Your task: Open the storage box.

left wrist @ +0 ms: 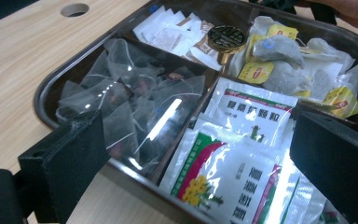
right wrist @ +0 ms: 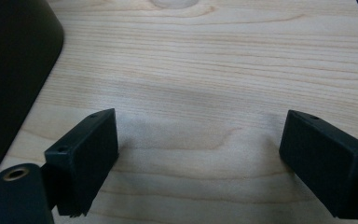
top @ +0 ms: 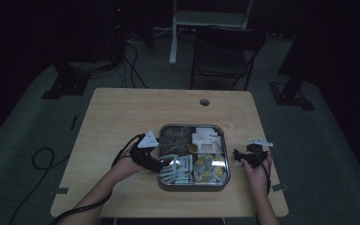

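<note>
A metal tray with four compartments sits in the middle of the wooden table. It holds clear pyramid tea bags, white sachets with green and red print, yellow-tagged tea bags and small white packets, around a round dark knob. My left gripper is at the tray's near-left side, open, its jaws spread over the printed sachets with nothing gripped. My right gripper rests just right of the tray, open above bare wood.
The tray's dark wall lies close on the left in the right gripper view. A cable hole and a faint clear round object lie toward the table's far edge. Behind the table stands a black chair, and cables run across the floor.
</note>
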The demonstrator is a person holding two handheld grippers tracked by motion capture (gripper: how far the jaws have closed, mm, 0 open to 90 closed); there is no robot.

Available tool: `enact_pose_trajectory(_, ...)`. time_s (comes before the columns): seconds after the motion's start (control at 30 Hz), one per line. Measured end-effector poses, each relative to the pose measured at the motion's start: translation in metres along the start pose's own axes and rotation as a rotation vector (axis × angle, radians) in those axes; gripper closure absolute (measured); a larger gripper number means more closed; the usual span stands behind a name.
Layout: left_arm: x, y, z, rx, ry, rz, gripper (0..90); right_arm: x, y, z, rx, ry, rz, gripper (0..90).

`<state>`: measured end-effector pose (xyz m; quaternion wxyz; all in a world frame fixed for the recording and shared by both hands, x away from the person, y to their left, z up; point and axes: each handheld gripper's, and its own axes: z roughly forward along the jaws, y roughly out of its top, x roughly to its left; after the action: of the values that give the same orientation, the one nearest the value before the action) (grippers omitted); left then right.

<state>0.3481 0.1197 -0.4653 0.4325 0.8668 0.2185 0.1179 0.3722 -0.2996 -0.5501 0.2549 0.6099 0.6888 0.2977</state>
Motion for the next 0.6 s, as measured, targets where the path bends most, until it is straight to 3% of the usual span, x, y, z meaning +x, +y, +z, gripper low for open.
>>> enact_pose_trajectory(0.6, -0.007, 0.016, 0.027, 0.016, -0.049, 0.017, 4.4, 0.0, 0.0, 0.0, 0.0, 0.0, 0.0, 11.1)
